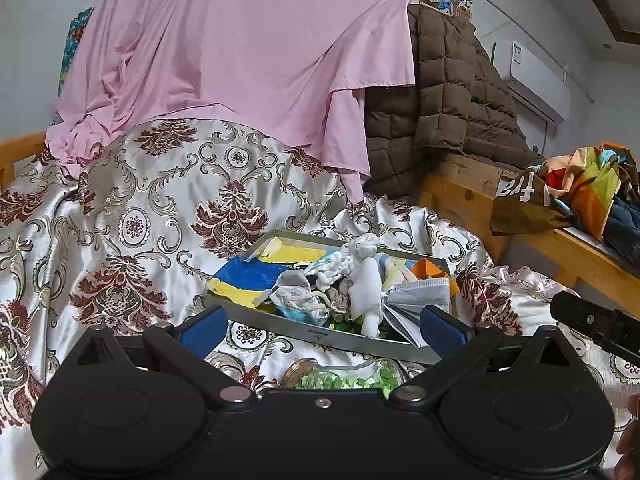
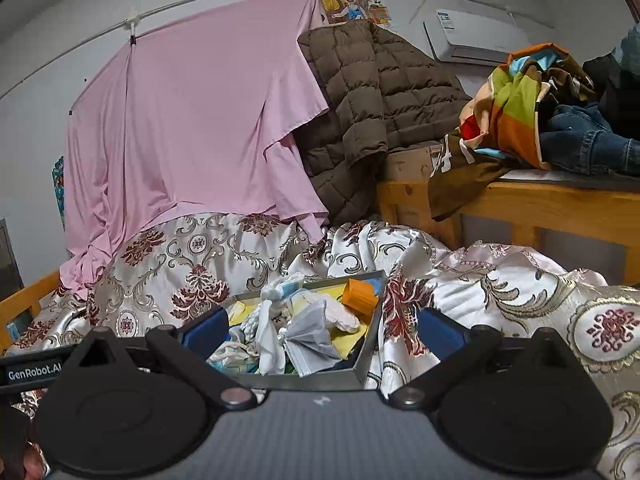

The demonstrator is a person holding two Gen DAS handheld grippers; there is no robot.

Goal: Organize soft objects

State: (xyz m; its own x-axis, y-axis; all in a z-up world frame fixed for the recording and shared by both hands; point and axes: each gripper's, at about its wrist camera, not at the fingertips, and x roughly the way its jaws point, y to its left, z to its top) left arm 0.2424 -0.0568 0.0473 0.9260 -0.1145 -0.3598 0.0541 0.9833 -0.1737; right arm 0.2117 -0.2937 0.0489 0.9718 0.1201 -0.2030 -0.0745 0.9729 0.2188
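My left tool [image 1: 320, 322] hangs low over the bed, blue pads spread wide and empty; my right tool [image 2: 320, 330] is likewise spread, nothing between its pads. Just under the left tool lies a glass jar [image 1: 348, 376] on its side, green bits inside, resting on the brocade bedspread [image 1: 132, 208]. Just beyond the jar sits the grey metal tray [image 1: 344, 338], tilted on the rumpled spread, heaped with the soft things. In it: a grey face mask [image 2: 310, 340] near the front, a white sock [image 1: 368, 292] standing up in the middle, a knotted white cord piece [image 1: 340, 268], a blue-and-yellow cloth [image 1: 256, 276] spilling over the left edge, and an orange item [image 2: 360, 294] at the far right corner. The right tool's black body [image 1: 596, 324] shows at the edge of the left view, beside the tray. Farther back a pink sheet [image 2: 192, 128] hangs from a wall line and drapes onto the bed. To its right a brown quilted coat [image 2: 372, 104] leans over a wooden frame [image 2: 540, 204], on which sit a multicoloured cloth [image 2: 516, 104] and dark jeans [image 2: 588, 144]. A white air conditioner [image 2: 472, 36] is mounted on the far wall.
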